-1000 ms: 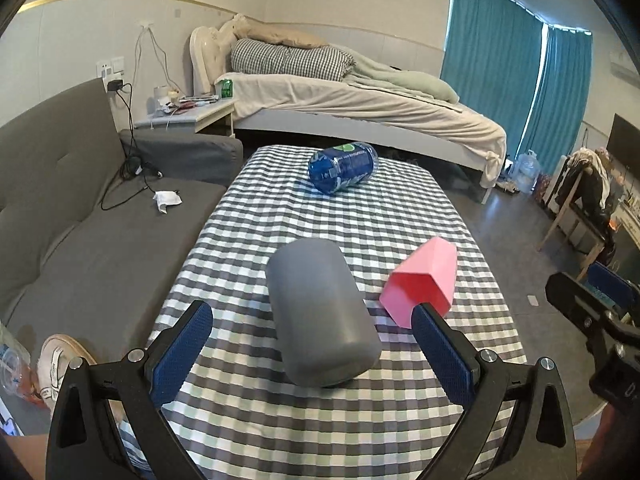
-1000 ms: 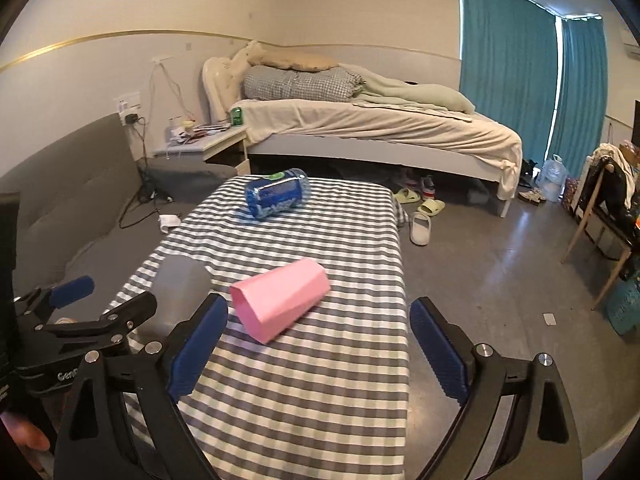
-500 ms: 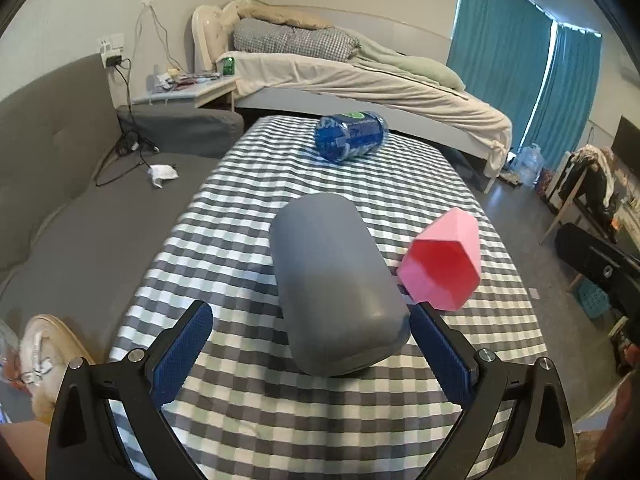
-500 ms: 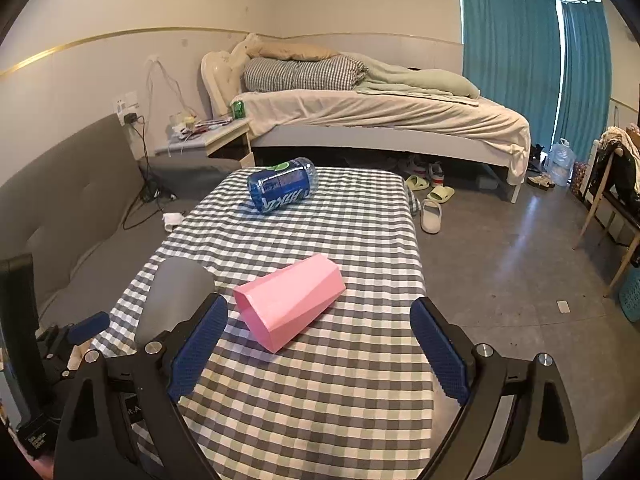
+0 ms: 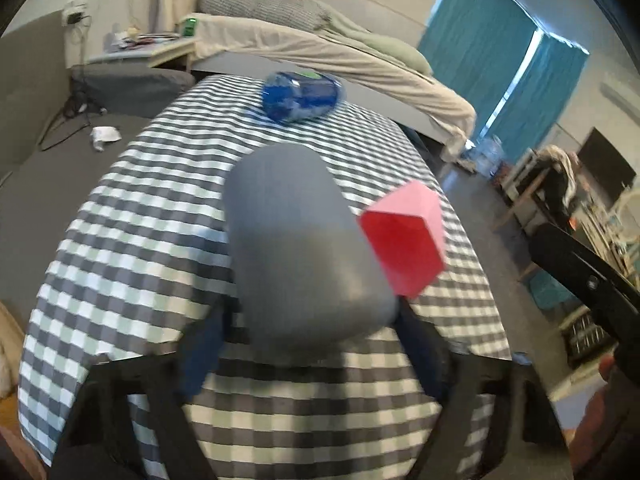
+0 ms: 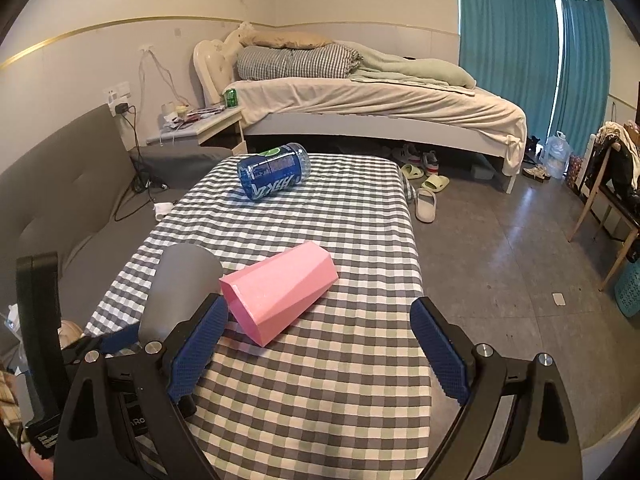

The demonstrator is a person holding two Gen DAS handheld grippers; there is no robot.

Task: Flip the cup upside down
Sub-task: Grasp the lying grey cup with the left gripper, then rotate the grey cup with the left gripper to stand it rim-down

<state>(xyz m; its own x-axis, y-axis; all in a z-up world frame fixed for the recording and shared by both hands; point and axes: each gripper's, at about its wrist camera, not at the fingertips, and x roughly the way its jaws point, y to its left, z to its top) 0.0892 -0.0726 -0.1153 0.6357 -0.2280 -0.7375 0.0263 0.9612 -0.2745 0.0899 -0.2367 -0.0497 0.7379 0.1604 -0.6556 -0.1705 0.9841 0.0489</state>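
A grey cup [image 5: 296, 248] lies on its side on the checked tablecloth [image 5: 132, 216], its closed base toward me. My left gripper [image 5: 308, 344] is open, its blurred blue fingers on either side of the cup's near end. The grey cup also shows in the right wrist view [image 6: 180, 288], with the left gripper's finger beside it. A pink faceted cup [image 6: 280, 290] lies on its side just right of the grey one. My right gripper [image 6: 320, 356] is open and empty, near the pink cup's open end.
A blue can-shaped container [image 6: 274, 176] lies on its side at the table's far end. A grey sofa [image 6: 52, 208] runs along the left. A bed [image 6: 380, 100] stands behind, with slippers on the floor [image 6: 428, 188] to the right.
My left gripper has moved forward so its fingers now straddle the grey cup's near end. The right gripper has risen a little and stays open.
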